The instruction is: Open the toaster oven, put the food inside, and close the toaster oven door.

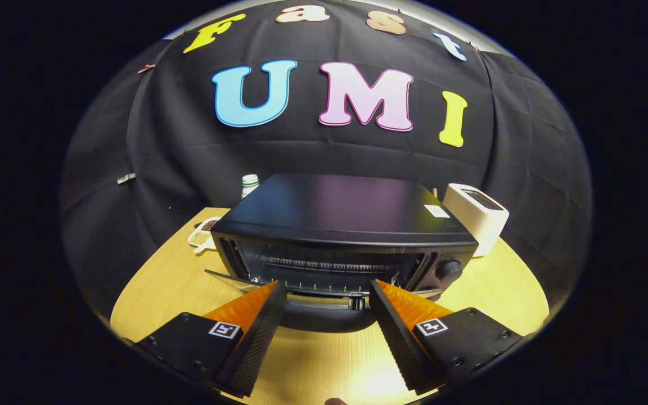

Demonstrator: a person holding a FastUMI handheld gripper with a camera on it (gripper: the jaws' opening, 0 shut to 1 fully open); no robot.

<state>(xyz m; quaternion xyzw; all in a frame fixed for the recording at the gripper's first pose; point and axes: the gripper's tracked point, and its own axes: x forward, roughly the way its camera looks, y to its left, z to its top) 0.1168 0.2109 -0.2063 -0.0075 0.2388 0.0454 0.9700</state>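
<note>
Black toaster oven [346, 225] sits mid-frame, door [301, 292] lowered. The hand-held gripper [327, 292] hangs spread and empty just before it. Keep the fingers level when loading food.

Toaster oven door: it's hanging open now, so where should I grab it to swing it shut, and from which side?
Take the handle bar along the free front edge of the door, which is folded down and hinged at the oven's base. Come from the front and slightly below, since the open gripper already straddles it; close on the bar, then lift in an arc.
</note>
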